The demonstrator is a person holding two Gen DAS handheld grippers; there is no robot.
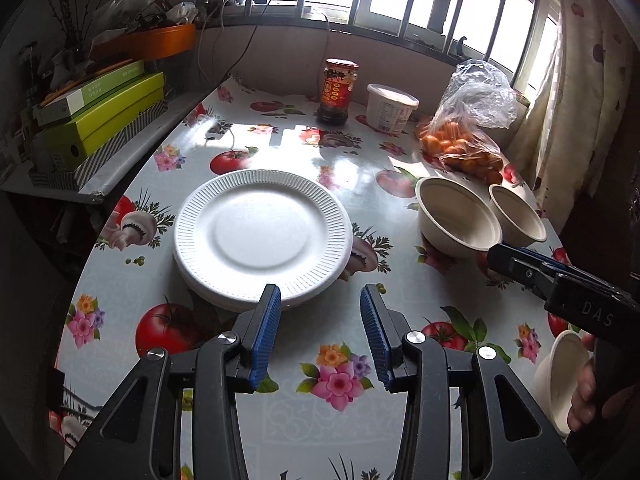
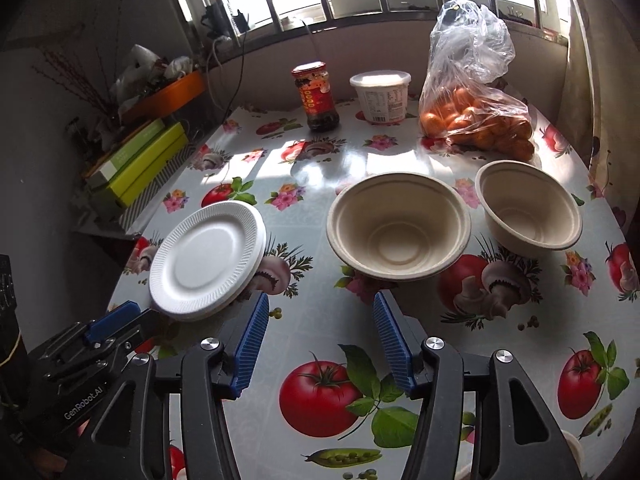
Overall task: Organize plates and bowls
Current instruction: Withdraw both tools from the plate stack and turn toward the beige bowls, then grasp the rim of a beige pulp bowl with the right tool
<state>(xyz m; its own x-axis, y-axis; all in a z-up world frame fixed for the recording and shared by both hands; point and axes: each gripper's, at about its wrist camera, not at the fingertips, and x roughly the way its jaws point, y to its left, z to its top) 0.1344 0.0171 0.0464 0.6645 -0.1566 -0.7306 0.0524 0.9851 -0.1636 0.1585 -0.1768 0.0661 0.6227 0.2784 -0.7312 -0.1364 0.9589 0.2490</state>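
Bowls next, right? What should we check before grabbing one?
1. Right hand-held gripper open: ok.
2. Big bowl upright and empty: ok.
3. Small bowl upright, apart from the big one: ok.
4. Left hand-held gripper open, holding nothing: ok.
5. Plates stacked neatly: ok.
6. Third bowl by the table edge, free to lift: cannot tell.

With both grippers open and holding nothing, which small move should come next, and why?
Probably move the right gripper forward to the rim of the larger bowl just ahead of it, to nest the bowls. The white plates are already stacked, but the larger bowl and the smaller bowl stand side by side. The left gripper is open beside the plates.
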